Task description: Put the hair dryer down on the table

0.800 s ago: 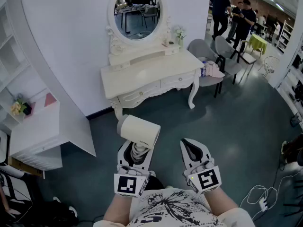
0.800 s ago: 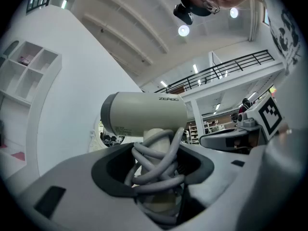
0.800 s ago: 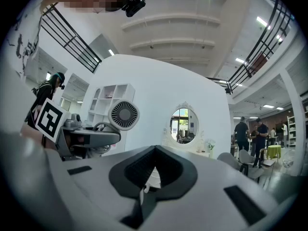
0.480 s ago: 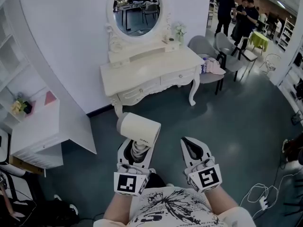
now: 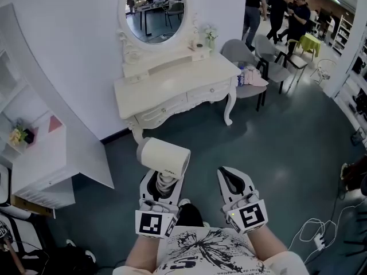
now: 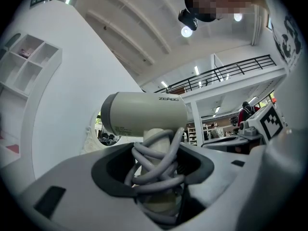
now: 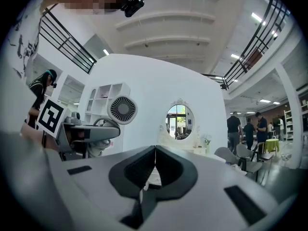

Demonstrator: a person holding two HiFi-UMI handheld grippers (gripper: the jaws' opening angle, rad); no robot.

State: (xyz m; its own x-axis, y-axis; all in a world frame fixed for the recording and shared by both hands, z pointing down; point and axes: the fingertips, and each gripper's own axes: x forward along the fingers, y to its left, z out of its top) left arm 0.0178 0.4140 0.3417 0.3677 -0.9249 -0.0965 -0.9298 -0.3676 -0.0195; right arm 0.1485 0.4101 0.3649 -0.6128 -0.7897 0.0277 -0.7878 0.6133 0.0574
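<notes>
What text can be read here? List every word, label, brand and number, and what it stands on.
"ZEABO", last letters unsure: side of the cream plastic hair dryer.
Small grey print near its rear end: too small to read.
Black-and-white square markers on the gripper cubes: patterns, no letters.
Black print on the person's white shirt: unreadable.

Handle of hair dryer (image 5: pixel 163 158) largely out of sight behind coiled cord (image 6: pixel 156 162), inside left hand-held gripper (image 5: pixel 163 179)

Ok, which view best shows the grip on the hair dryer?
Left gripper view: the jaws clamp the cord-wrapped handle of the hair dryer. Head view shows its barrel from above; right gripper view mainly its rear grille.
</notes>
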